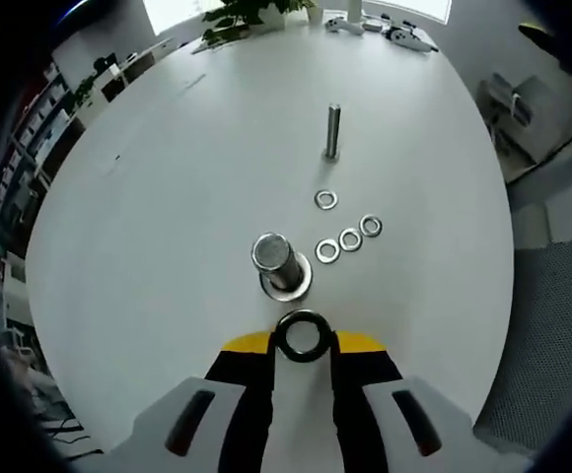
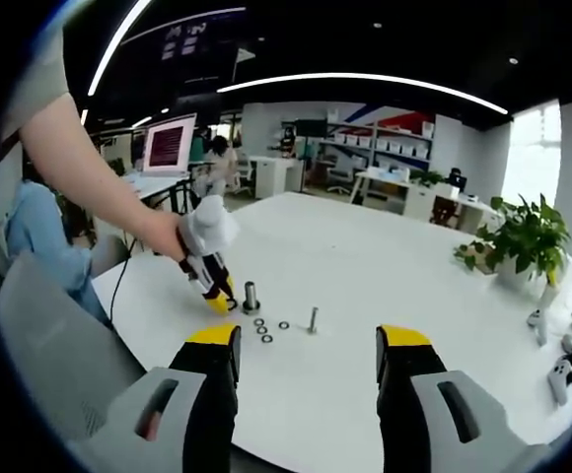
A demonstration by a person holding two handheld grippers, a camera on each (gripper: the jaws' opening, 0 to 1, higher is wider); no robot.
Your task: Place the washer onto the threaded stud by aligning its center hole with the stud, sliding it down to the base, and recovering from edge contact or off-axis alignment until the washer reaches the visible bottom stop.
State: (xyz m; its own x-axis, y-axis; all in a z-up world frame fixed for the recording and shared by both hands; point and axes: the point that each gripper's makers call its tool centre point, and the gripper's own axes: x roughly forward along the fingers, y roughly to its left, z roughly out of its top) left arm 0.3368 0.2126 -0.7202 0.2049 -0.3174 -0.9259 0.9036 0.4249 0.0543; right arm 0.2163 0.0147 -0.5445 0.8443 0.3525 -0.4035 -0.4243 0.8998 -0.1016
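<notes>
No brand or readable writing can be made out on any of the parts; a red-lit screen (image 2: 169, 144) far back in the room carries marks too small to read.

In the left gripper view, the left gripper (image 1: 303, 345) has its yellow-tipped black jaws closed on a dark, glossy ring-shaped washer (image 1: 302, 335), held flat between the tips. Just beyond it a thick, smooth, silver metal cylinder (image 1: 274, 258) stands upright on a wider round metal base on the white table (image 1: 148, 246); whether it bears threads cannot be told. To its right three small, flat, shiny washers (image 1: 349, 239) lie in a slanted row, a fourth (image 1: 325, 200) lies apart further on, and beyond that a slim, grey threaded stud (image 1: 332, 131) stands upright. The tabletop is matte, white and rounded at the edge. A leafy green plant (image 1: 242, 20) sits at the far edge.

In the right gripper view, the right gripper (image 2: 306, 360) hangs above the table with its jaws wide apart and nothing between them. The left gripper (image 2: 210, 271), held by a hand (image 2: 173, 236), tilts down with its tips just beside the thick cylinder (image 2: 250, 296). The loose washers (image 2: 263, 330) and the slim stud (image 2: 313, 319) lie near it.
</notes>
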